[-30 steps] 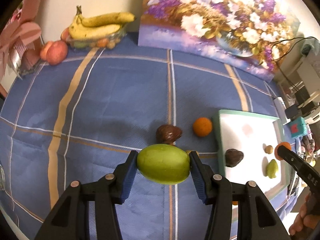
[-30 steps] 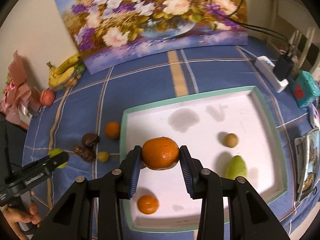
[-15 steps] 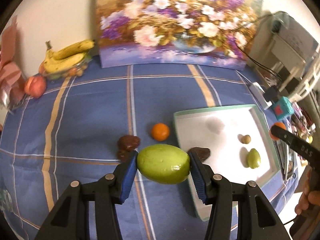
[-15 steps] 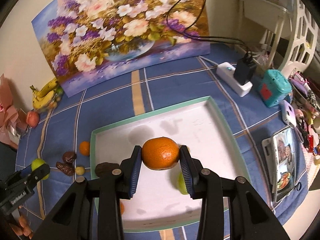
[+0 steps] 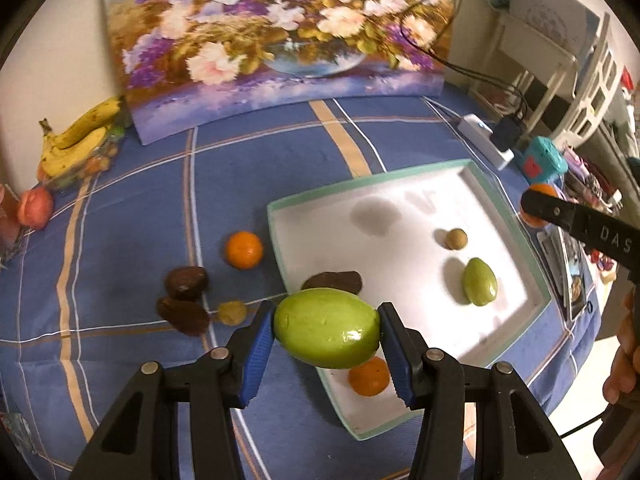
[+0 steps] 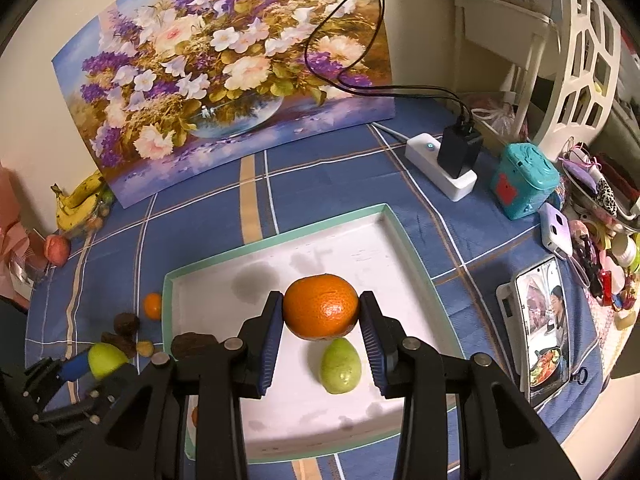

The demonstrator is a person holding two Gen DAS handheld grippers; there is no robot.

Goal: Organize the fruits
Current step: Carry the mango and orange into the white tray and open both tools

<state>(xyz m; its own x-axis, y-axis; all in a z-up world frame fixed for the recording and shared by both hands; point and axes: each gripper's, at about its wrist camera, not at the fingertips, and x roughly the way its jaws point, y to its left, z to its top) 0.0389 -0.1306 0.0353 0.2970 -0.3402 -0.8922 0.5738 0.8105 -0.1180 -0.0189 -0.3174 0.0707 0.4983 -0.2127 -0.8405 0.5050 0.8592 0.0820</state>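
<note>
Left wrist view shows the left gripper (image 5: 327,336) clamping a smooth green oval fruit (image 5: 327,333), while the right gripper (image 6: 321,318) clamps a round orange (image 6: 321,312) above the white mint-rimmed tray (image 6: 400,236).

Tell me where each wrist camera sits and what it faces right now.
Left wrist: rides the left gripper, shut on a green fruit, facing the tray; right gripper and the person's hand at its right edge.
Right wrist: rides the right gripper, holding an orange above the tray.
Shared: tray, painting, bananas.
</note>
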